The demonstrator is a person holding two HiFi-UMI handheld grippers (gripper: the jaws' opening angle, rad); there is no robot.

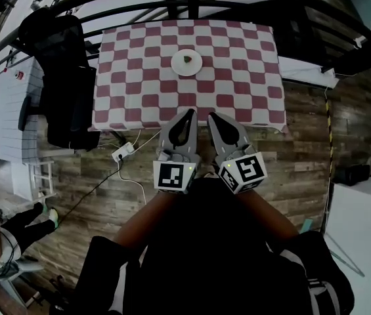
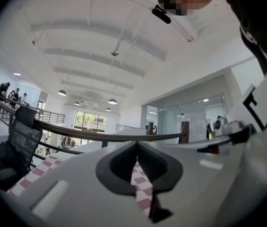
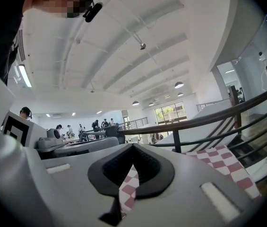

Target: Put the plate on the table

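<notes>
Plate (image 1: 186, 62) sits on the red-and-white checked tabletop (image 1: 238, 77), toward its far side, with a small dark bit on it. My left tool (image 1: 189, 113) and right tool (image 1: 212, 116) are side by side at the near edge, well apart from the plate. Both have their jaws together, holding nothing.

The left gripper (image 1: 190, 112) and right gripper (image 1: 212, 115) are moulded grey and tapered; black-and-white marker cubes (image 1: 173, 175) are fixed behind the fingers (image 1: 184, 133).
</notes>
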